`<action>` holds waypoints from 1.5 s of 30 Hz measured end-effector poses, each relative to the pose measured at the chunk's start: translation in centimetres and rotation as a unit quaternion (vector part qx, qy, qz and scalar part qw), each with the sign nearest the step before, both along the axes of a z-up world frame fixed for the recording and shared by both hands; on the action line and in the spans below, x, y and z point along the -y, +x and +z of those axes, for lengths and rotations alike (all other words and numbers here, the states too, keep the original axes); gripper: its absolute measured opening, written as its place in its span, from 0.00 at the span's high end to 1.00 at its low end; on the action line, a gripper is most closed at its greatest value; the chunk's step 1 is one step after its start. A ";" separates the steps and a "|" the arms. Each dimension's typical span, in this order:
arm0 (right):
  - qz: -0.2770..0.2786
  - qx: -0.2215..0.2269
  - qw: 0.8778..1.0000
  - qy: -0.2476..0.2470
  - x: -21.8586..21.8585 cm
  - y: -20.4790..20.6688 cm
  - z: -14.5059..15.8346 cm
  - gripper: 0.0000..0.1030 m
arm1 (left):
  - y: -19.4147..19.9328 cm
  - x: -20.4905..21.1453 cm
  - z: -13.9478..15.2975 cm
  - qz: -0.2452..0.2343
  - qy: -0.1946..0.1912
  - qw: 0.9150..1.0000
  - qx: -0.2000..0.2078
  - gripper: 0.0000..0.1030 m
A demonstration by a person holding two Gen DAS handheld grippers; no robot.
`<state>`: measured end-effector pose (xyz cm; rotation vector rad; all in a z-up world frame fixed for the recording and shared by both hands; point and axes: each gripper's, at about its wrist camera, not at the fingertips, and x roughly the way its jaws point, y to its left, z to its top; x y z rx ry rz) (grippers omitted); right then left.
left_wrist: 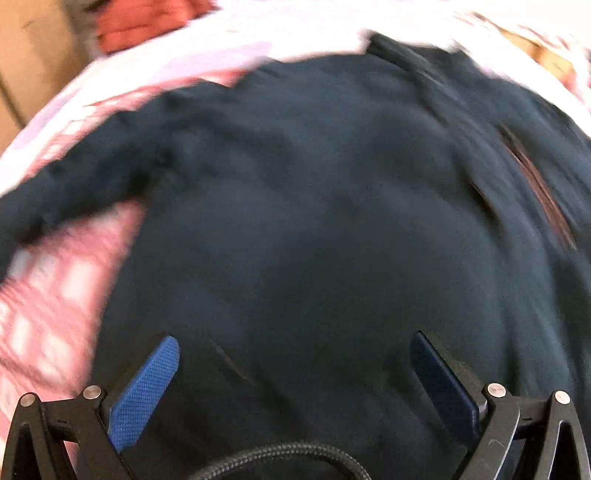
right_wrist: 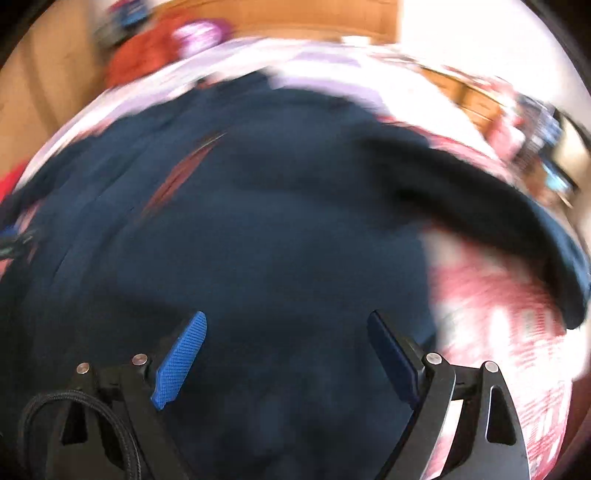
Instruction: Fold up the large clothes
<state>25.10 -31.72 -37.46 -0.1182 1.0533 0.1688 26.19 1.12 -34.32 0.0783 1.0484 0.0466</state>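
Each gripper: black linkage arms w/ silver screws, textured blue pads (left_wrist: 147, 391), braided black cable (right_wrist: 92, 410).

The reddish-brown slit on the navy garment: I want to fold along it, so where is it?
The reddish-brown slit runs diagonally at the left wrist view's right, upper left in the right wrist's, on the navy garment.

no readable text, labels or numbers, frames blurred

Home bedroom: pink-white patterned bedspread (left_wrist: 55, 302), wooden furniture (right_wrist: 314, 18) behind, red clothes pile (left_wrist: 147, 22).
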 end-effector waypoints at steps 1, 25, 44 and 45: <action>-0.002 0.008 1.000 -0.015 -0.6 -0.8 -0.6 0.11 | -1.9 1.4 -0.6 -0.018 0.023 1.000 -0.002 0.00; -0.041 -0.015 0.998 -0.035 0.4 -19.2 0.5 0.09 | -20.3 -4.9 -0.9 0.058 0.029 0.997 -0.034 0.02; 0.015 -0.069 0.996 -0.060 0.4 -27.3 2.1 0.17 | -23.5 -10.8 0.1 0.114 0.078 0.987 -0.084 0.02; 0.021 -0.075 0.995 -0.065 0.5 -27.2 2.5 0.17 | -23.4 -11.3 0.6 0.121 0.080 0.986 -0.085 0.02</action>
